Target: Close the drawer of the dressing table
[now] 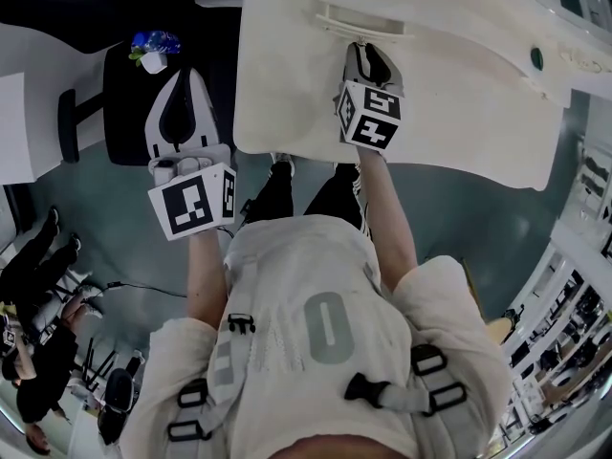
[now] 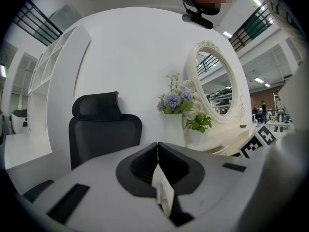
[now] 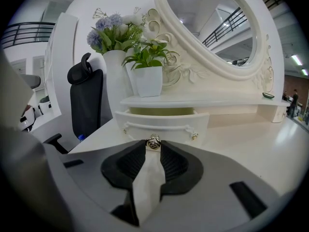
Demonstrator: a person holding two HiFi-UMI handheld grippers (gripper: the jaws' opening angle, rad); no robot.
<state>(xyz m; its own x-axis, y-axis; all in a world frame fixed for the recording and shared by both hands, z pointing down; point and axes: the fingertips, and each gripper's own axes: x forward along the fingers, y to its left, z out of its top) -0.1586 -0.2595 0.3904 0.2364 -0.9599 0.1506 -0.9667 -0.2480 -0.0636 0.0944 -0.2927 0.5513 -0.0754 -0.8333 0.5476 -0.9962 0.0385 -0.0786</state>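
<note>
We are pinching the drawer's little knob with our right gripper, jaws clamped on it, so we can push the drawer in. The drawer is sticking out under the shelf at the back edge of the dressing table. Our left gripper is hanging off the table's left edge, jaws together and empty, out of the way.

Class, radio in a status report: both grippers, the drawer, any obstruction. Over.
Left gripper shut, empty, beside dressing table. Right gripper shut on drawer knob. Drawer open. Nothing visible in its way.
</note>
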